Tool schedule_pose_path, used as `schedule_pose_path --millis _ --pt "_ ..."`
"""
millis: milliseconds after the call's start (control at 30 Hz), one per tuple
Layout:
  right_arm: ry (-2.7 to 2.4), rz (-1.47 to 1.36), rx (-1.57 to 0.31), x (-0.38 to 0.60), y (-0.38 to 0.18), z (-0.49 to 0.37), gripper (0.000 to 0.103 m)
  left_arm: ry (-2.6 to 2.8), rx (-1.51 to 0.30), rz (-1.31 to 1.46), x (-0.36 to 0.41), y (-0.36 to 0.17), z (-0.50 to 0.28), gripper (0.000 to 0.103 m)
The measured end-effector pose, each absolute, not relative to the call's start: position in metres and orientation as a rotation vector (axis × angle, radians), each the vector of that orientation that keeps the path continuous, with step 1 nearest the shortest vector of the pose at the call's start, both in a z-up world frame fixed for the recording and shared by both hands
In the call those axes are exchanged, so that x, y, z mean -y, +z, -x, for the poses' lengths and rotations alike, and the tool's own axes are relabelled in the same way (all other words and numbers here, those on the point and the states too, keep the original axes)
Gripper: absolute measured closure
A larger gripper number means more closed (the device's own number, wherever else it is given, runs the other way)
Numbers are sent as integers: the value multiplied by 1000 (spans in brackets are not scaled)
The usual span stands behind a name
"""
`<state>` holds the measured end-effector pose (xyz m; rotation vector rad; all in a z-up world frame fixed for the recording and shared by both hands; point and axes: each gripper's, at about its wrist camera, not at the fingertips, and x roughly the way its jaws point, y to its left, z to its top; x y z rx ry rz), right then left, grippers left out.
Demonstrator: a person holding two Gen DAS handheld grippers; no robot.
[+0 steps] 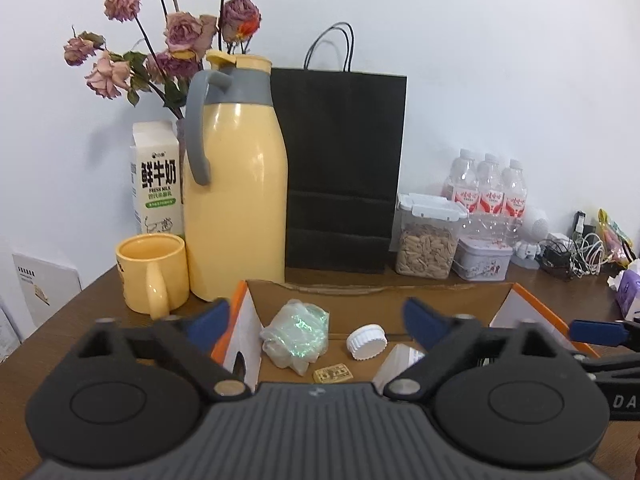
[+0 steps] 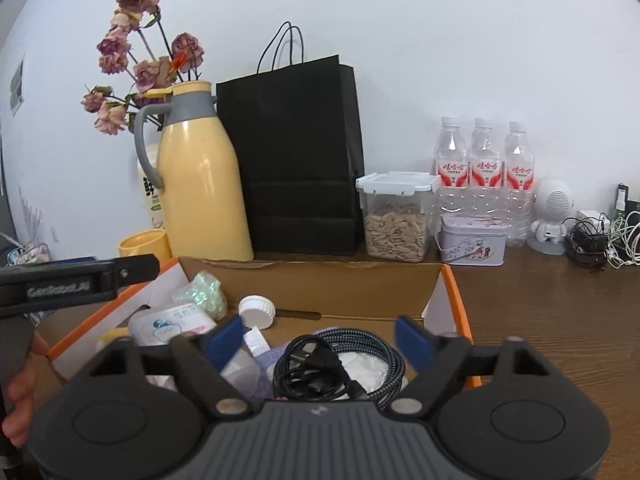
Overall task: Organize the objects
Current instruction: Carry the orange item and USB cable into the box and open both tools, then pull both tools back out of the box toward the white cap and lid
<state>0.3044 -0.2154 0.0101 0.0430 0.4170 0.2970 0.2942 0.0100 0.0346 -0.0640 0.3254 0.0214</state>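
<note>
An open cardboard box (image 1: 376, 290) with orange edges sits on the brown table. My left gripper (image 1: 316, 318) hangs open over its left part, with nothing between the blue pads. Below it lie a crumpled shiny plastic bag (image 1: 296, 332), a white ribbed cap (image 1: 367, 341) and a small yellow tag (image 1: 334, 374). My right gripper (image 2: 319, 338) is open too, above a coiled black cable (image 2: 316, 368) and a braided cable (image 2: 376, 350) in the box's right part (image 2: 436, 280). A white jar (image 2: 172, 326) lies at the box's left side.
Behind the box stand a yellow thermos jug (image 1: 236, 184), a yellow mug (image 1: 152, 276), a milk carton (image 1: 156, 180), a black paper bag (image 1: 344, 168), a seed container (image 1: 426, 240), a tin (image 1: 484, 258) and water bottles (image 2: 484, 168). Tangled chargers (image 2: 600, 240) lie far right.
</note>
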Motion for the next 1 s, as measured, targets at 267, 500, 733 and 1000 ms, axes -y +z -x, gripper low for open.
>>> schedule_pose_path --millis 267,500,733,1000 --pt "285 -46 -412 217 13 -300 2 32 -291 67 -9 40 -281 0" --pt "280 -34 -396 217 17 -287 0 16 -267 68 -7 43 -263 0" --pt "275 -32 -398 219 19 -265 0 3 -262 60 -7 42 -240 0" --pt "277 -25 -432 224 15 -239 0 4 -316 48 -11 29 -214 0"
